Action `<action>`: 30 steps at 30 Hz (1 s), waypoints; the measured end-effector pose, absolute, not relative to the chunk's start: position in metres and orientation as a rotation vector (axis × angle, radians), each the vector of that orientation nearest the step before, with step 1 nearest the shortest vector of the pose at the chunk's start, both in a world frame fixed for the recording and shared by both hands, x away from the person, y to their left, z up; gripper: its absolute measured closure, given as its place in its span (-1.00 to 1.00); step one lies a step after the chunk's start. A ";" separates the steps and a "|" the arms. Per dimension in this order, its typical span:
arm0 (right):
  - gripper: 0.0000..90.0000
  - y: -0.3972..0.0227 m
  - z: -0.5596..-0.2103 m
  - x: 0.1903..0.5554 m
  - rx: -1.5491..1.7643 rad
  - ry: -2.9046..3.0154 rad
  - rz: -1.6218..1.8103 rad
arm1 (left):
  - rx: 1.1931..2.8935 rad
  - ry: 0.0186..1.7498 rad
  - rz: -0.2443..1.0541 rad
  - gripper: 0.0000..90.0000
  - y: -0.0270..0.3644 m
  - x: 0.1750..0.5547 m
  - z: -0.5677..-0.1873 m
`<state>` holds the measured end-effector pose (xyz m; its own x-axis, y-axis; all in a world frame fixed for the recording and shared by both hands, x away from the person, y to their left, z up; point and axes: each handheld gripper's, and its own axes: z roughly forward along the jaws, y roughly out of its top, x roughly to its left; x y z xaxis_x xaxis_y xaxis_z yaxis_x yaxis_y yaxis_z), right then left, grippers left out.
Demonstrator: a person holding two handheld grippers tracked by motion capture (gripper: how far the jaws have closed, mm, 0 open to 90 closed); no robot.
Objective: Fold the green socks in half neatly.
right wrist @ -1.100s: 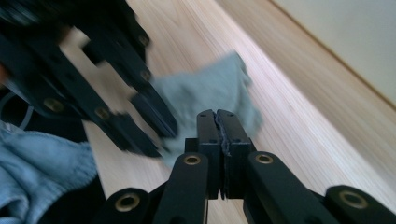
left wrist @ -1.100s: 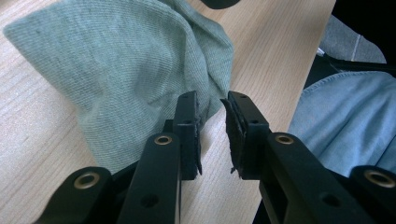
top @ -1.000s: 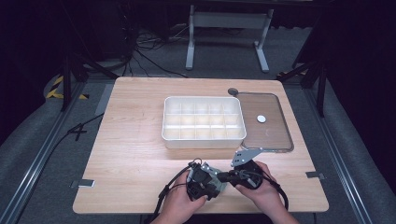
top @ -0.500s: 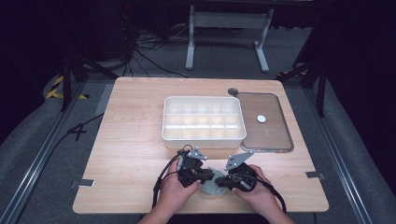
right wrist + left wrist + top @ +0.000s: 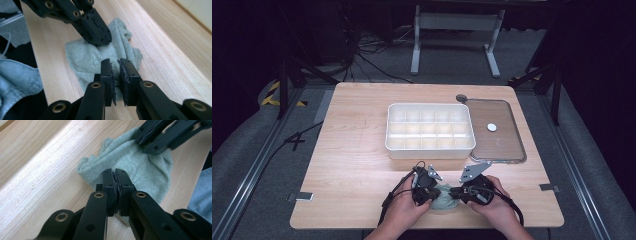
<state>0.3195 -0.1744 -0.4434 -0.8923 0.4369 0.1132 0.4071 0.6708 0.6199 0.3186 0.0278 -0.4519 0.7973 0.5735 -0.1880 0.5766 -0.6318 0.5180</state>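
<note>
Compartment box (image 5: 430,131) and lidded tray (image 5: 497,131) lie beyond the cloth (image 5: 443,199), seemingly apart.

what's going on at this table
A person works a crumpled grey-green cloth at the near edge of the wooden table with two tools. The left hand-held gripper is shut on a fold of it. The right hand-held gripper has just been opening, its jaws slightly parted over the cloth. A white compartment tray sits behind.
</note>
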 end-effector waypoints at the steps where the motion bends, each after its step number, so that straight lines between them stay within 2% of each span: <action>1: 0.80 -0.175 -0.440 0.318 0.719 2.815 1.041 | 2.394 0.886 -0.016 0.94 0.028 0.318 -0.452; 6: 0.70 -0.164 -0.433 0.307 0.681 2.770 1.121 | 2.344 0.953 -0.043 0.91 0.031 0.317 -0.453; 11: 0.70 -0.156 -0.451 0.309 0.692 2.829 0.961 | 2.329 0.960 -0.056 0.86 0.039 0.317 -0.451; 19: 0.77 -0.161 -0.451 0.314 0.651 2.848 0.953 | 2.299 0.946 -0.059 0.61 0.057 0.321 -0.445; 24: 0.86 -0.164 -0.443 0.311 0.638 2.801 0.980 | 2.337 0.920 -0.030 0.65 0.063 0.321 -0.447; 27: 0.98 -0.165 -0.437 0.308 0.649 2.792 1.001 | 2.362 0.917 -0.034 0.74 0.064 0.321 -0.448; 30: 0.99 -0.163 -0.442 0.309 0.686 2.827 0.954 | 2.387 0.910 -0.032 0.78 0.063 0.320 -0.450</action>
<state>0.3088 -0.1631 -0.4418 -0.8966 0.4381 0.0650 0.3879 0.7060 0.5926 0.3200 0.0632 -0.4499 0.7669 0.6033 -0.2188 0.6171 -0.5999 0.5091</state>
